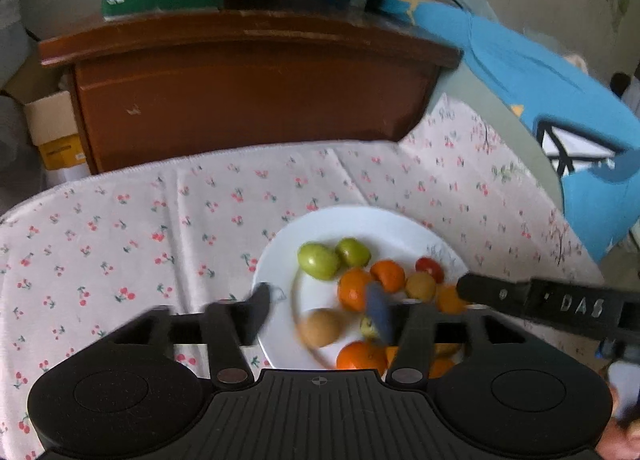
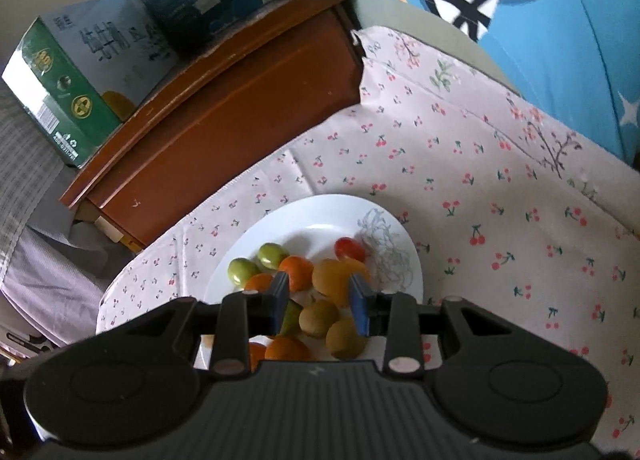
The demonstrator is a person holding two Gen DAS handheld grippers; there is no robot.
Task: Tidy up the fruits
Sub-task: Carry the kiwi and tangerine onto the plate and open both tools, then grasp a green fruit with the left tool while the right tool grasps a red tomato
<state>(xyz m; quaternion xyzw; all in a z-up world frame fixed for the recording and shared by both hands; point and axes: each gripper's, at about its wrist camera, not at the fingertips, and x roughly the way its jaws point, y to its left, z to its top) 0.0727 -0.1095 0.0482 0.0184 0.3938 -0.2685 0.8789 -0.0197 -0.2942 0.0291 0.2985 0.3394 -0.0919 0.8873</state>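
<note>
Plate: we saw the white plate (image 1: 360, 220) lying flat on the cherry-print cloth (image 1: 120, 228) that covered the worktop, with the fruits heaped on its near half.
Left wrist view only: we saw the right gripper (image 1: 464, 288) reaching in from the right edge as a black bar lettered "DAS", its tip over the fruits at the plate's right side; a cardboard box (image 1: 52, 124) stood left of the brown wooden cabinet (image 1: 248, 92).
Right wrist view only: we saw a grey line drawing (image 2: 384, 256) on the plate's far right rim, two brown round fruits (image 2: 320, 318) close to the camera, and a grey checked fabric (image 2: 28, 188) at the left.
Left gripper: in its own view the left gripper (image 1: 320, 312) was blurred, its jaws spread with nothing pinched; a brown fruit (image 1: 322, 327) lay on the plate between them.
Right gripper state: its jaws stood part-way apart around the fruit pile; we could not tell whether the pads pressed on anything.
Green fruits: the two green fruits (image 1: 320, 260) were oval and lay side by side, touching, at the far left of the heap; the larger one's long axis ran from upper left to lower right in the left view.
Other fruits: oranges (image 1: 356, 288), a yellow fruit (image 2: 332, 276) and a red tomato (image 2: 349, 248) were round, with no axis we could name.
</note>
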